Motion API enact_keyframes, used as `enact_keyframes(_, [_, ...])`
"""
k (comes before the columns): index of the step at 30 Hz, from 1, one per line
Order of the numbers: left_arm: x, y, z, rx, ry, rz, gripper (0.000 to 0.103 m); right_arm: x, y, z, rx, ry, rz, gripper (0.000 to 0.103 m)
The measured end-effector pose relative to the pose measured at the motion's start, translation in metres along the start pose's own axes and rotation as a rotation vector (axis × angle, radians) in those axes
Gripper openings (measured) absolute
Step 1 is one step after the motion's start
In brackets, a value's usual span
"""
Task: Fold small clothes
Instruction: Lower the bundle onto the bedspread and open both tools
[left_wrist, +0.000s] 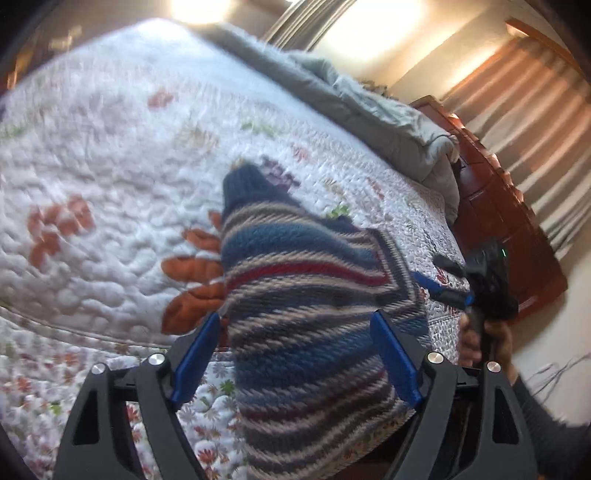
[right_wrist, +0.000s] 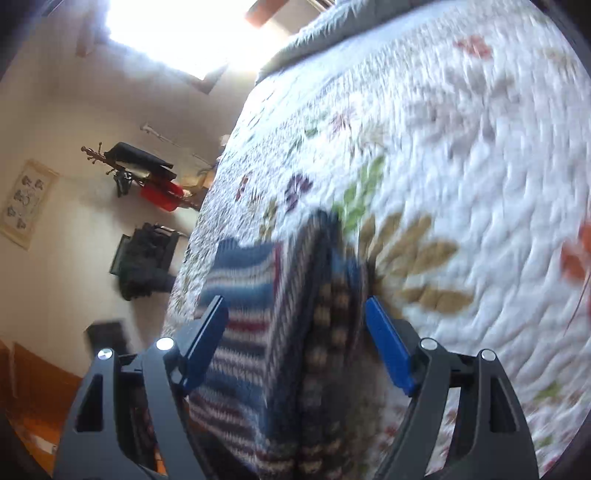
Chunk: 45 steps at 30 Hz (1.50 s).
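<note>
A small striped knit sweater (left_wrist: 303, 295), blue, beige and red with a dark blue cuff, lies on the floral quilt (left_wrist: 110, 147). In the left wrist view it runs between the wide-apart blue pads of my left gripper (left_wrist: 295, 332), which is open. My right gripper (left_wrist: 443, 288) shows at the sweater's right edge, held by a hand. In the right wrist view the sweater (right_wrist: 280, 332), folded into a ridge, lies between the spread pads of my right gripper (right_wrist: 295, 317), also open. Both views are blurred by motion.
The quilt (right_wrist: 443, 129) covers a bed. A grey blanket (left_wrist: 369, 99) is bunched at the far side by a wooden headboard (left_wrist: 498, 206) and striped curtains (left_wrist: 535, 110). A coat rack (right_wrist: 140, 173) and dark furniture (right_wrist: 147, 258) stand by the wall.
</note>
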<state>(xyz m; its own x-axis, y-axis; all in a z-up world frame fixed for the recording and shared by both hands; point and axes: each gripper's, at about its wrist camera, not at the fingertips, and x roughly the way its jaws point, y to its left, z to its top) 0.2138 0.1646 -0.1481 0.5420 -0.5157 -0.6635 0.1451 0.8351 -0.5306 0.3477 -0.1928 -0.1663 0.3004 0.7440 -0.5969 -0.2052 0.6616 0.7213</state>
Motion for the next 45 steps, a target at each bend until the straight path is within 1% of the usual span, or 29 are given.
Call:
enact_keyframes(2, [-0.016,-0.028,-0.012,0.093,-0.068,0.001,0.083,0.010,0.009,0.013,-0.037,0.017,-0.020,0.073])
enact_keyframes(4, [-0.018,-0.044,-0.024,0.127,-0.081,-0.021,0.083,0.031,0.016,0.023,-0.059,0.048,-0.041,0.067])
enact_keyframes(5, [-0.015,-0.049,-0.026,0.132,-0.075,-0.037,0.083,0.042,0.020,0.027,-0.061,0.068,-0.046,0.057])
enact_keyframes(6, [-0.009,-0.054,-0.034,0.143,-0.062,-0.064,0.083,0.055,0.021,0.032,-0.066,0.095,-0.058,0.037])
enact_keyframes(7, [-0.005,-0.056,-0.039,0.148,-0.052,-0.065,0.083,0.062,0.022,0.034,-0.084,0.111,-0.085,0.021])
enact_keyframes(8, [0.001,-0.057,-0.044,0.154,-0.041,-0.058,0.083,0.065,0.025,0.037,-0.105,0.112,-0.114,0.009])
enact_keyframes(9, [0.008,-0.055,-0.051,0.150,-0.021,-0.055,0.082,0.063,0.029,0.039,-0.128,0.084,-0.135,0.009])
enact_keyframes(12, [0.017,-0.047,-0.064,0.117,0.007,-0.073,0.082,0.048,0.027,0.042,-0.131,-0.004,-0.132,0.008])
enact_keyframes(14, [0.017,-0.043,-0.070,0.100,-0.002,-0.086,0.082,0.061,0.005,0.040,-0.076,0.036,-0.191,0.008])
enact_keyframes(16, [0.016,-0.042,-0.075,0.086,-0.004,-0.096,0.083,0.075,-0.008,0.031,-0.087,0.074,-0.242,0.010])
enact_keyframes(17, [0.015,-0.043,-0.076,0.087,-0.006,-0.093,0.083,0.075,-0.010,0.029,-0.084,0.070,-0.230,0.012])
enact_keyframes(18, [0.015,-0.044,-0.077,0.094,-0.003,-0.085,0.083,0.069,-0.011,0.028,-0.065,0.049,-0.193,0.020])
enact_keyframes(19, [0.015,-0.046,-0.078,0.105,0.003,-0.073,0.083,0.059,-0.010,0.027,-0.046,0.025,-0.159,0.025])
enact_keyframes(20, [0.017,-0.048,-0.077,0.114,0.007,-0.063,0.083,0.049,-0.007,0.024,-0.037,0.004,-0.137,0.036])
enact_keyframes(21, [0.018,-0.049,-0.077,0.126,0.010,-0.051,0.084,0.033,-0.001,0.018,-0.041,-0.022,-0.129,0.042])
enact_keyframes(22, [0.018,-0.049,-0.078,0.129,0.010,-0.046,0.084,0.020,0.006,0.009,-0.053,-0.032,-0.122,0.043])
enact_keyframes(25, [0.018,-0.052,-0.080,0.123,0.007,-0.039,0.084,0.000,0.023,-0.020,-0.094,-0.011,-0.124,0.043])
enact_keyframes(27, [0.018,-0.053,-0.082,0.126,0.007,-0.030,0.085,0.000,0.028,-0.036,-0.123,0.021,-0.141,0.043])
enact_keyframes(29, [0.018,-0.055,-0.084,0.131,0.008,-0.019,0.085,0.010,0.029,-0.047,-0.131,0.070,-0.143,0.043])
enact_keyframes(30, [0.018,-0.056,-0.085,0.132,0.009,-0.011,0.085,0.018,0.026,-0.051,-0.137,0.091,-0.158,0.029])
enact_keyframes(31, [0.018,-0.057,-0.085,0.130,0.011,-0.001,0.085,0.021,0.024,-0.051,-0.142,0.090,-0.187,0.024])
enact_keyframes(33, [0.016,-0.061,-0.085,0.131,0.010,0.000,0.085,0.024,0.010,-0.051,-0.096,0.089,-0.207,0.023])
enact_keyframes(35, [0.011,-0.070,-0.086,0.141,0.004,0.048,0.085,0.022,0.009,-0.052,-0.081,0.092,-0.189,0.025])
enact_keyframes(36, [0.009,-0.074,-0.086,0.149,0.001,0.077,0.086,0.014,0.016,-0.055,-0.093,0.081,-0.164,0.029])
enact_keyframes(38, [0.003,-0.083,-0.087,0.168,-0.006,0.144,0.086,-0.001,0.030,-0.064,-0.118,0.066,-0.160,0.032])
enact_keyframes(39, [-0.001,-0.089,-0.088,0.173,-0.008,0.184,0.086,-0.012,0.040,-0.073,-0.153,0.051,-0.176,0.040])
enact_keyframes(41, [-0.008,-0.098,-0.089,0.179,-0.015,0.234,0.087,-0.022,0.051,-0.088,-0.193,0.045,-0.201,0.046])
enact_keyframes(43, [-0.016,-0.108,-0.091,0.186,-0.025,0.279,0.089,-0.018,0.054,-0.102,-0.213,0.084,-0.221,0.046])
enact_keyframes(45, [-0.024,-0.117,-0.094,0.200,-0.035,0.302,0.089,-0.011,0.046,-0.114,-0.225,0.097,-0.293,0.044])
